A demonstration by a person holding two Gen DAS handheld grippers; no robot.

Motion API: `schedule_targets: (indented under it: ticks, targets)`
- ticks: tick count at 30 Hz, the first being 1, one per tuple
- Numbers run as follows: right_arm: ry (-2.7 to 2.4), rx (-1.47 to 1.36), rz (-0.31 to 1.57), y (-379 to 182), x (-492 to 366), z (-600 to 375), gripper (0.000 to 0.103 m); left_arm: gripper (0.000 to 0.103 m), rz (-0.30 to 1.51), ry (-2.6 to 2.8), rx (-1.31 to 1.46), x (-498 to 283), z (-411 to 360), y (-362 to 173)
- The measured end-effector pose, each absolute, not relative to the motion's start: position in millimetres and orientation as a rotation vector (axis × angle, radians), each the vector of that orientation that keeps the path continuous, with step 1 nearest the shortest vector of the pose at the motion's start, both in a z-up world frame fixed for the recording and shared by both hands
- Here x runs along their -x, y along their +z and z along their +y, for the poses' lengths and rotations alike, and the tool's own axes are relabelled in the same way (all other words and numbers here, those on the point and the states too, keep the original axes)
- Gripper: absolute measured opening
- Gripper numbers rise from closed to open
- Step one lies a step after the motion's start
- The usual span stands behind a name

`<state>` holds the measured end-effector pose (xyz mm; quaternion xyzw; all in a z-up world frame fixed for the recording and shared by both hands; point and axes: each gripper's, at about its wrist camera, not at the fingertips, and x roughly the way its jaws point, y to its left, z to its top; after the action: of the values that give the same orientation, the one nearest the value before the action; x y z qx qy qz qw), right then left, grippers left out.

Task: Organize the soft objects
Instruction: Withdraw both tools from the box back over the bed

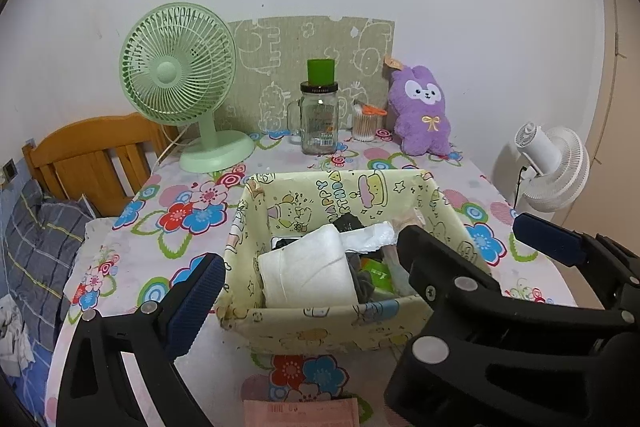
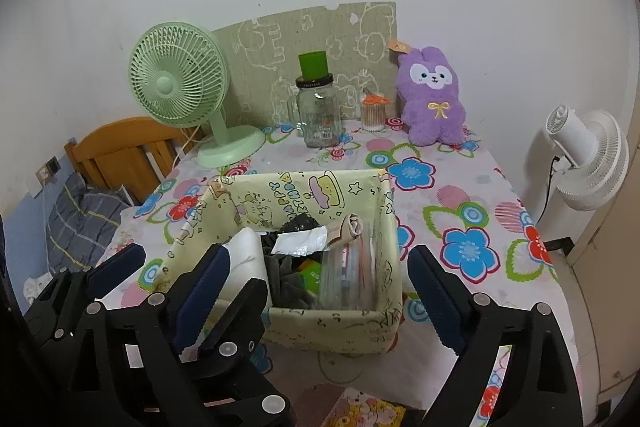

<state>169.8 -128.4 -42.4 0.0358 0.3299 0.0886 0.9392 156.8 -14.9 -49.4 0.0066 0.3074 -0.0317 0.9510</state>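
Left wrist view: left gripper (image 1: 308,273) jaws spread wide, nothing between the pads, angled down over the near wall of the fabric basket (image 1: 320,323). Right gripper (image 2: 316,291) likewise wide and empty, hovering at the basket's front. Inside the basket: white folded cloth (image 1: 308,273) at left, crumpled white plastic (image 1: 368,237), dark grey fabric (image 2: 288,273), clear striped pouch (image 2: 352,271) at right. Purple plush (image 1: 422,111) sits well behind the basket, against the wall.

Glossy printed cloth lines the basket (image 1: 316,323); glass jar (image 1: 319,123) (clear, shiny); fluffy purple plush (image 1: 422,115); matt plastic fan (image 1: 178,67).
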Motion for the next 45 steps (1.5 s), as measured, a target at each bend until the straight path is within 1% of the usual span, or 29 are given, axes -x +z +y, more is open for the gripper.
schedule_targets:
  ticks: [8, 12, 21, 36, 45]
  targets:
    - [0.178, -0.063, 0.646, -29.3, -146.5, -129.5, 0.094, 0.100, 0.594, -0.071, -0.009, -136.5, -16.8, -39.5]
    - [0.178, -0.061, 0.633, -24.6, -134.8, -130.7, 0.094, 0.103, 0.587, -0.069, -0.005, -126.1, -16.5, -35.3]
    - [0.157, -0.047, 0.611, -16.4, -111.7, -136.8, 0.094, 0.103, 0.562, -0.072, -0.019, -104.8, -24.1, -29.3]
    - [0.136, -0.027, 0.575, -13.8, -73.0, -146.7, 0.094, 0.103, 0.544, -0.083, -0.015, -71.5, -35.9, -29.2]
    - [0.128, -0.009, 0.575, -22.6, -59.1, -149.3, 0.094, 0.103, 0.553, -0.086, -0.021, -59.2, -39.5, -38.7]
